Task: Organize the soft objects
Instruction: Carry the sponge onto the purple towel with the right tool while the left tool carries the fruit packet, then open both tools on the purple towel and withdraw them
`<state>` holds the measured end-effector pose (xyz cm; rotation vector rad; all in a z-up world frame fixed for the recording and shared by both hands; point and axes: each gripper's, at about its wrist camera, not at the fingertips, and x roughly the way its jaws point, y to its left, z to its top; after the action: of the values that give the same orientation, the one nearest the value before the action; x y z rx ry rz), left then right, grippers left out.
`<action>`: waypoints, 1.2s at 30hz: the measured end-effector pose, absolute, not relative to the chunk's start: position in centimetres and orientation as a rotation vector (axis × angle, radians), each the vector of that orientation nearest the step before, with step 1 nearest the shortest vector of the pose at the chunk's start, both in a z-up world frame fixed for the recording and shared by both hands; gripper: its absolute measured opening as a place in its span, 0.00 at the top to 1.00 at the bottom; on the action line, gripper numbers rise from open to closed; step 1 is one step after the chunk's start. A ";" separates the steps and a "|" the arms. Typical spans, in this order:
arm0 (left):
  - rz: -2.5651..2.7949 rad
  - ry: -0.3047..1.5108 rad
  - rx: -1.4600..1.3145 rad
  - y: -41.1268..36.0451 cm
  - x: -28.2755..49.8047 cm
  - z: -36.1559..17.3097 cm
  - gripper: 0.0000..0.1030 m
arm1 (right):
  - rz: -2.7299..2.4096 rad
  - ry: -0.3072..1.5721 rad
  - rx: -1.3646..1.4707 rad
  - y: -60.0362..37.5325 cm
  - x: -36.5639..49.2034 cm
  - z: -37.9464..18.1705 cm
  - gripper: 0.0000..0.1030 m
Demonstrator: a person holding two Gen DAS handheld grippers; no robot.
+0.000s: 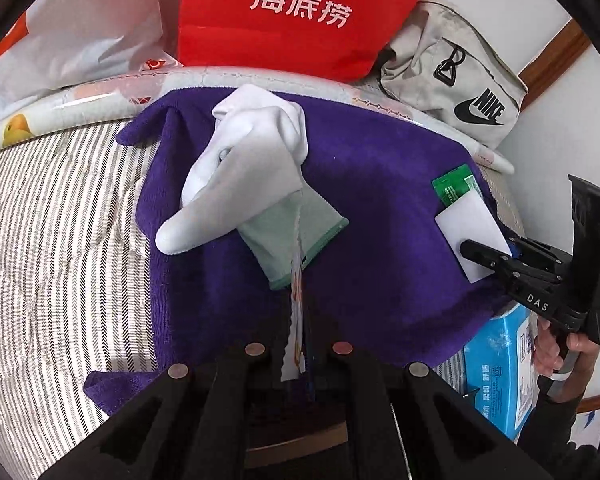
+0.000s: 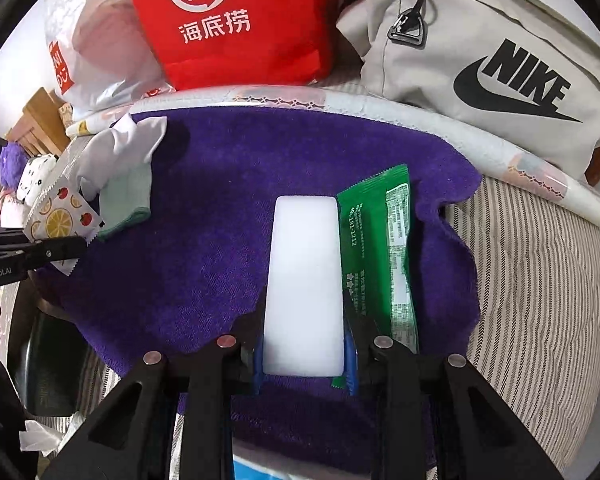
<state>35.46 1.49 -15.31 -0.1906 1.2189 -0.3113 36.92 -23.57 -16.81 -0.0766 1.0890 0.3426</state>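
Purple towel (image 2: 204, 216), red bag (image 2: 236, 20) behind, Nike pouch (image 2: 500, 60)

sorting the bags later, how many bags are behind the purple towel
3: white plastic bag at left, red bag in the middle, grey Nike bag at right, all beyond the purple towel. More may be hidden.

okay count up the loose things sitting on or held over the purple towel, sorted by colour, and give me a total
White: 2, the glove and the foam block in the right gripper
Green: 1, the sachet
Fruit-printed: 1, the flat packet in the left gripper
Total: 4, all on or over the purple towel
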 end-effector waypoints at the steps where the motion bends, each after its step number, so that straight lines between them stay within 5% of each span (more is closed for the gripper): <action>1: -0.311 1.220 -0.190 1.6 35.5 -15.3 0.91 | 0.343 1.086 -0.068 -23.7 36.9 -16.8 0.69; 3: -0.286 1.228 -0.175 1.7 35.6 -15.4 0.71 | 0.340 1.080 -0.055 -24.0 36.8 -16.6 0.48; 6: -0.251 1.211 -0.148 1.8 35.2 -15.0 0.58 | 0.350 1.047 -0.054 -24.2 36.4 -16.0 0.37; 30: -0.143 0.883 -0.242 6.1 22.5 -6.9 0.49 | 0.237 0.815 -0.042 -26.6 25.3 -8.6 0.28; 36: -0.143 0.930 -0.205 5.3 18.0 -7.4 0.49 | 0.270 0.850 -0.047 -26.7 20.2 -8.9 0.28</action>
<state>18.03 5.34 -7.40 -0.2047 0.9302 -0.1433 20.16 -26.74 -8.87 -0.0466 0.8498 0.2697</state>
